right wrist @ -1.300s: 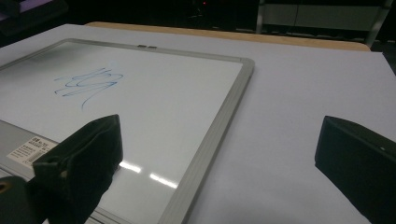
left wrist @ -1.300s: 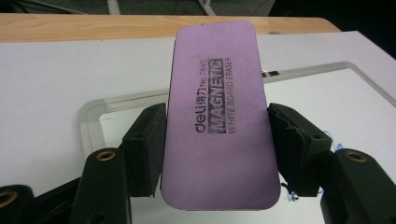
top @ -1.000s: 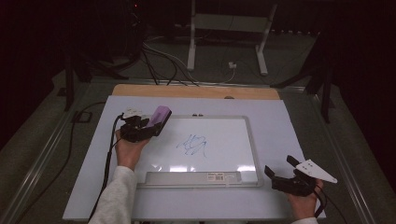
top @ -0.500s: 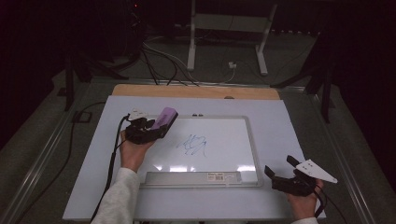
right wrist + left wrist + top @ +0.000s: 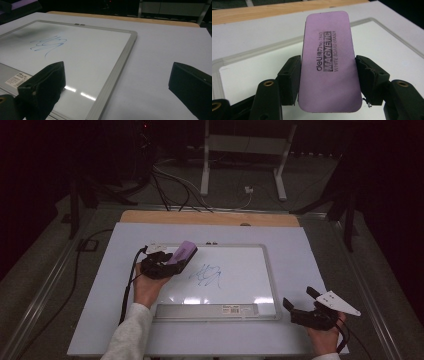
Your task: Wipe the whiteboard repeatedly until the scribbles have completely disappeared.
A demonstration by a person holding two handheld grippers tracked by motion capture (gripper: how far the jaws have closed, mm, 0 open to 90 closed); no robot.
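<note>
The table [image 5: 100, 320] is covered by a pale sheet, with a strip of bare wood showing along its far edge. On it, toward the middle, lies a whiteboard [image 5: 240, 285] in a grey frame, its label strip along the near side. Near the board's centre sits a small blue scribble [image 5: 207, 276], not yet wiped.

On the left, the left hand-held gripper [image 5: 167, 262] pinches a purple eraser [image 5: 181, 254] by its two long sides, the printed back facing up in the left gripper view [image 5: 328, 65]. Over the last second it has crept rightward from beyond the board's left edge to just over the frame, so the eraser now hangs above the far left part of the board, close to the scribble but still left of it. I cannot tell whether the eraser touches the board. To me that reads as the approach to a wipe: the eraser is in hand, and what remains is to bring it onto the ink.

At the near right corner, the right hand-held gripper [image 5: 300, 301] has not shifted; its jaws stand spread with nothing between them, resting off the board.
</note>
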